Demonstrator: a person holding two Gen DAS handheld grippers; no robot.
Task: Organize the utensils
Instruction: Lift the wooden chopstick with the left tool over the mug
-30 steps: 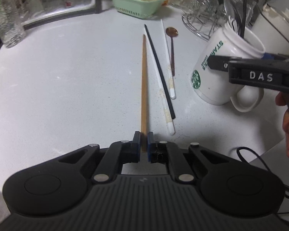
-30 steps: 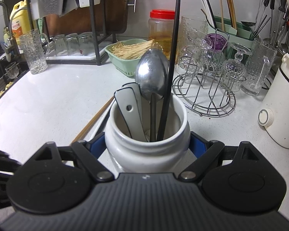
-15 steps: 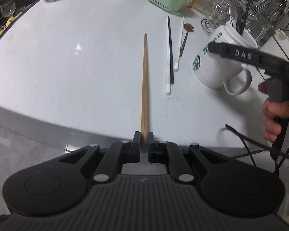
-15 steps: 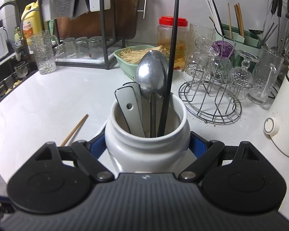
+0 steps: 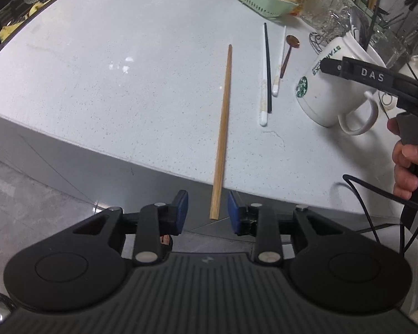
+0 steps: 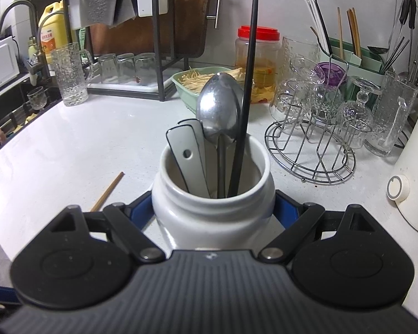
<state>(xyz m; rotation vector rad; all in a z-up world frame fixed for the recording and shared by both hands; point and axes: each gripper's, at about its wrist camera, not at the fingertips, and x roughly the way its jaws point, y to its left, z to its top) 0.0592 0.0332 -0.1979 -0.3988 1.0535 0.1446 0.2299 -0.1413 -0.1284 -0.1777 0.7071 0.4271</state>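
Now my left tool (image 5: 208,207) is opening around the wooden chopstick (image 5: 223,128), pads clear of it; my right tool (image 6: 213,208) is clamping the white mug (image 6: 213,208) on the table (image 6: 83,139).

Black hinged left gripper (image 5: 208,207) with blue-padded fingers (image 5: 182,205), silver screws, ribbed grey housing and a trailing black cable (image 5: 376,192).

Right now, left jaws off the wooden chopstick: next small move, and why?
Probably re-close the left gripper on the wooden chopstick. Its jaws are opening with the stick's near end between them, untouched and overhanging the counter edge. The right gripper is shut on the mug, ready to receive it.
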